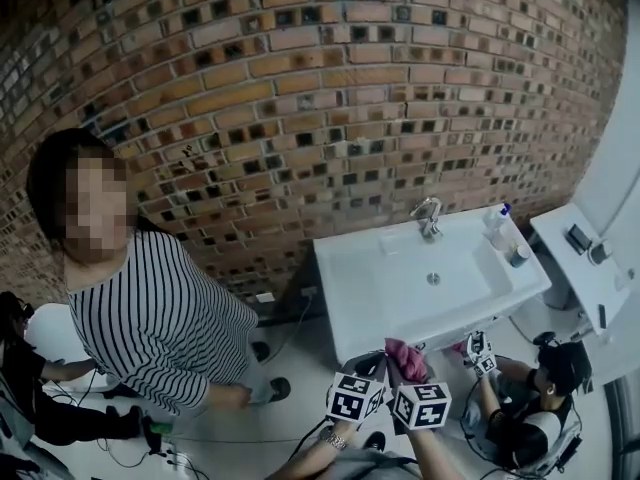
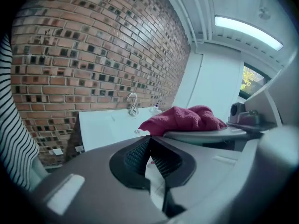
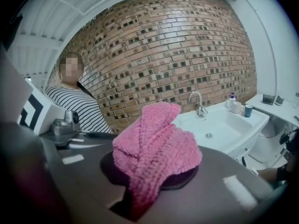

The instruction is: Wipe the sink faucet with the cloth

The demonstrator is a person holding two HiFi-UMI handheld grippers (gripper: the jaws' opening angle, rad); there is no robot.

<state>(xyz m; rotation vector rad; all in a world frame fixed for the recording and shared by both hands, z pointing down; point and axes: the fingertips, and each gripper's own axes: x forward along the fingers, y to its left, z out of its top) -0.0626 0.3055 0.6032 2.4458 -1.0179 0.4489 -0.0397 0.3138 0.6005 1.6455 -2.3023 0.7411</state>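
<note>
The chrome faucet (image 1: 428, 216) stands at the back of a white sink (image 1: 360, 298) against the brick wall; it also shows as the faucet (image 2: 132, 104) and the faucet (image 3: 198, 102). Both grippers hang low in front of the sink, well short of it. My right gripper (image 1: 410, 366) is shut on a pink cloth (image 1: 406, 358), which bunches up over its jaws as the cloth (image 3: 154, 148). My left gripper (image 1: 374, 366) is just left of it, jaws shut with nothing between them (image 2: 149, 141). From there the cloth (image 2: 184, 118) appears on top of the right gripper.
A person in a striped shirt (image 1: 150, 318) stands left of the sink. Another person (image 1: 540, 408) crouches at the lower right. A soap bottle (image 1: 497, 226) and a cup (image 1: 517, 256) sit on the sink's right side. A white shelf (image 1: 580, 268) lies further right.
</note>
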